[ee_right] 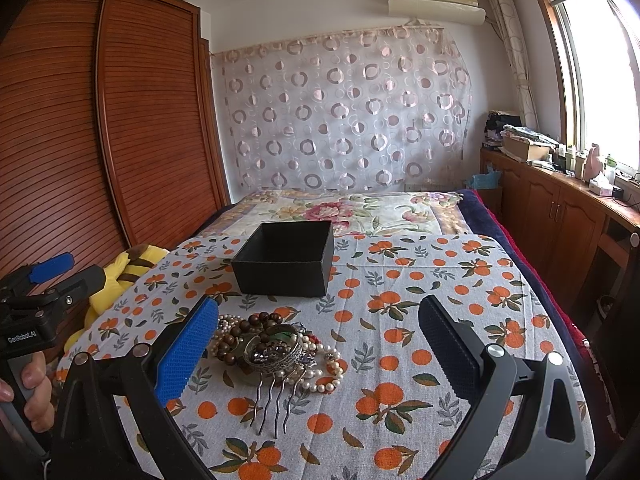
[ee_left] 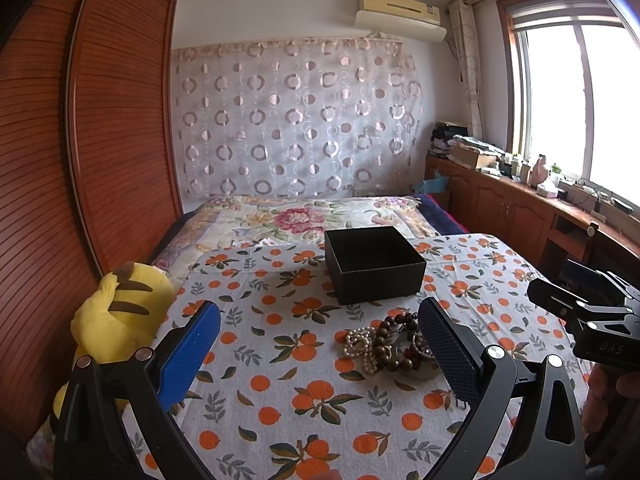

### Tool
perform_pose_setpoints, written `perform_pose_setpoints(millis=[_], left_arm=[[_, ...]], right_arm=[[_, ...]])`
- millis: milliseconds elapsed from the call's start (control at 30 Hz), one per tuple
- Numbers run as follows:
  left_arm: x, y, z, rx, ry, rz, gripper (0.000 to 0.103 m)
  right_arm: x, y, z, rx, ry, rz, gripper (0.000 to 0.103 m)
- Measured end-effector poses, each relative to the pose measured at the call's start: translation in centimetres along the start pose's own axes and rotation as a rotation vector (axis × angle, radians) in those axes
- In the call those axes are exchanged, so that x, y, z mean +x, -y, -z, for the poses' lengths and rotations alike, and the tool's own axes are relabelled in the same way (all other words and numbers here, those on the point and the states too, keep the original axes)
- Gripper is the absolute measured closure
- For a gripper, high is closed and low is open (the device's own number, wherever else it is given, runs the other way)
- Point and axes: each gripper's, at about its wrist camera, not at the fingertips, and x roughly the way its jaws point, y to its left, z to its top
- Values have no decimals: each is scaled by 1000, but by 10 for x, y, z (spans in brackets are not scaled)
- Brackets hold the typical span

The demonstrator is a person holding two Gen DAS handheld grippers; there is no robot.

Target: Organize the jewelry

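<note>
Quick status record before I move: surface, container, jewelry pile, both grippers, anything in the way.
surface: orange-print cloth spread over a bed
container: black box, open-topped, no jewelry visible inside, beyond the pile
jewelry pile: pearl strand, dark wooden beads, metal hair comb, tangled together on the cloth
left gripper: open, empty, pile just inside its right finger
right gripper: open, empty, pile beside its left finger
nearby: yellow plush toy at the cloth's left edge

The cloth [ee_right: 420,320] is pale grey, printed with oranges and green leaves. The box [ee_right: 286,260] is plain black. Cream pearls [ee_right: 324,380] tangle with dark brown beads [ee_right: 240,328]. The plush toy [ee_left: 116,320] is yellow, brown-striped.
</note>
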Motion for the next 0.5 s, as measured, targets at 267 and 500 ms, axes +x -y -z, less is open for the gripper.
perform_pose_setpoints(millis=[267,500], left_arm=[[-8,6,-1,-1,-3,5,7],[-6,7,1,6,-22,13,7]], right_arm=[[0,0,0,-1,0,-1,2],[0,1,2,-2,-4,-2,2]])
